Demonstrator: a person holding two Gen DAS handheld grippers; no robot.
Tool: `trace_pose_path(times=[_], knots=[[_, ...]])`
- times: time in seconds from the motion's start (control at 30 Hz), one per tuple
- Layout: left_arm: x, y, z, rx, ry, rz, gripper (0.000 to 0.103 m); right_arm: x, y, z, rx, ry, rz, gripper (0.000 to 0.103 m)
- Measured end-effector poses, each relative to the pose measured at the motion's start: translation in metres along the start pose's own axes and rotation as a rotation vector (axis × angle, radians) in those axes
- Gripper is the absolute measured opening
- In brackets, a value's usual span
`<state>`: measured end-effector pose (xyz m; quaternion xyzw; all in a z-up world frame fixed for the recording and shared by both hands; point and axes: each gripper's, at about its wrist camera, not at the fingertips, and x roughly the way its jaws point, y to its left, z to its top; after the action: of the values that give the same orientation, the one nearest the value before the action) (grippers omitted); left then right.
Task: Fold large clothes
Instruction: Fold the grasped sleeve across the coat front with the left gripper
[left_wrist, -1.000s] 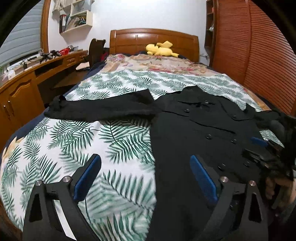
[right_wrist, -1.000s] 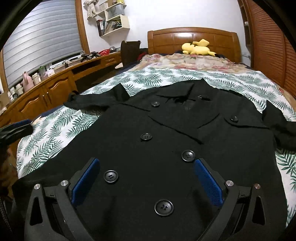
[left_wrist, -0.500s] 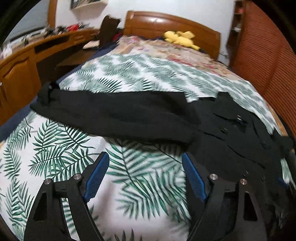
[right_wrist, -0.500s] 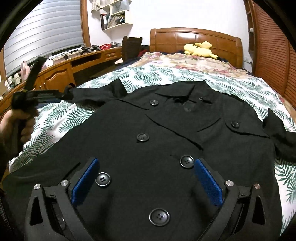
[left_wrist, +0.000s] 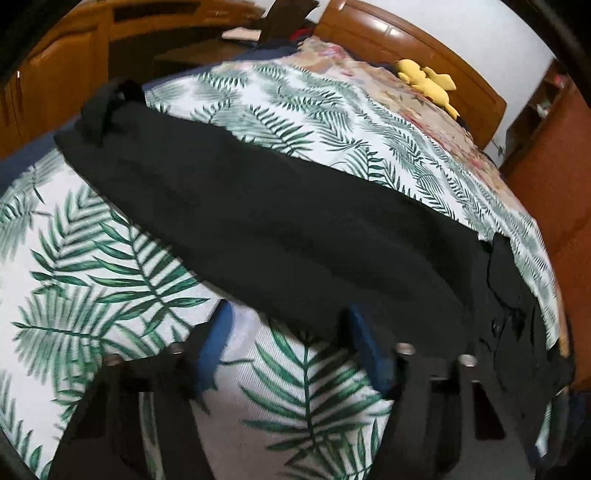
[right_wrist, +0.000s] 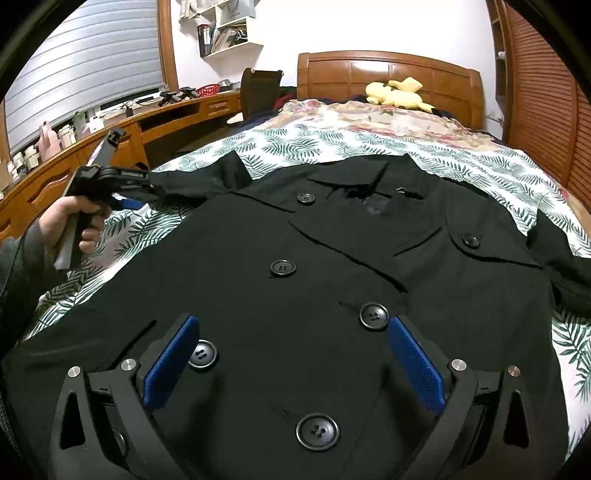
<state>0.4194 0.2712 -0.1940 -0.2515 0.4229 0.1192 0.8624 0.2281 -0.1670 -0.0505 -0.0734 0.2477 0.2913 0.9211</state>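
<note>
A black double-breasted coat (right_wrist: 332, 258) with large black buttons lies face up on the bed. Its left sleeve (left_wrist: 258, 221) stretches out flat across the leaf-print bedspread. My left gripper (left_wrist: 288, 325) is open, low over the bedspread, with its blue pads just short of the sleeve's near edge. It also shows in the right wrist view (right_wrist: 125, 188), held in a hand beside the sleeve. My right gripper (right_wrist: 291, 332) is open and empty, hovering over the coat's lower front between the buttons. The coat's right sleeve (right_wrist: 565, 251) lies bunched at the right.
The bedspread (left_wrist: 92, 277) covers a bed with a wooden headboard (right_wrist: 388, 70). A yellow plush toy (right_wrist: 399, 92) lies on the floral pillow end. A wooden desk (right_wrist: 92, 147) with bottles runs along the left wall. A slatted wooden wardrobe (right_wrist: 546, 92) stands at the right.
My left gripper has moved left and forward from the coat's lower body to the outstretched left sleeve and dropped close to it. The right gripper has barely moved.
</note>
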Motion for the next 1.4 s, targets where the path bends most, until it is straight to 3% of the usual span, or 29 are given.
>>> trace_pose_path(times=[0.1,0.17,0.27,0.47,0.57,0.63,0.73,0.93,1.03,1.17,1.2,1.27,1.33,1.4], knots=[[0.009,0.003,0.006,-0.027,0.009,0.011,0.039,0.0,-0.001,0.0,0.002,-0.002,0.001,0.101],[0.009,0.004,0.009,-0.043,0.009,0.022,0.018,-0.001,-0.001,0.0,0.001,-0.005,0.001,0.101],[0.006,0.001,0.012,-0.026,0.004,0.026,0.005,-0.002,-0.001,-0.001,0.001,-0.01,0.0,0.101],[-0.034,-0.034,0.011,0.119,-0.082,0.062,0.003,-0.004,-0.004,-0.002,0.009,-0.021,0.004,0.101],[-0.062,-0.067,0.002,0.219,-0.119,0.044,0.002,-0.006,-0.002,-0.003,0.004,-0.028,-0.004,0.101],[-0.085,-0.092,-0.013,0.284,-0.142,-0.005,0.002,-0.009,-0.001,-0.003,-0.008,-0.035,-0.017,0.101],[-0.109,-0.124,-0.04,0.381,-0.139,-0.056,0.003,-0.013,0.003,-0.004,-0.031,-0.043,-0.035,0.101],[-0.13,-0.149,-0.065,0.495,-0.149,-0.035,0.003,-0.017,0.001,-0.004,-0.039,-0.046,-0.038,0.101],[-0.133,-0.144,-0.065,0.493,-0.14,-0.035,0.009,-0.019,0.0,-0.005,-0.04,-0.048,-0.038,0.101],[-0.14,-0.134,-0.066,0.465,-0.152,-0.037,0.043,-0.021,0.002,-0.006,-0.044,-0.046,-0.038,0.101],[-0.144,-0.13,-0.066,0.46,-0.158,-0.042,0.047,-0.02,0.003,-0.006,-0.046,-0.045,-0.038,0.101],[-0.149,-0.121,-0.068,0.454,-0.171,-0.041,0.07,-0.02,0.003,-0.006,-0.05,-0.044,-0.039,0.101],[-0.15,-0.111,-0.066,0.445,-0.2,-0.013,0.077,-0.02,0.003,-0.006,-0.053,-0.043,-0.04,0.101],[-0.146,-0.101,-0.062,0.438,-0.206,0.018,0.077,-0.019,0.003,-0.006,-0.056,-0.042,-0.044,0.101]])
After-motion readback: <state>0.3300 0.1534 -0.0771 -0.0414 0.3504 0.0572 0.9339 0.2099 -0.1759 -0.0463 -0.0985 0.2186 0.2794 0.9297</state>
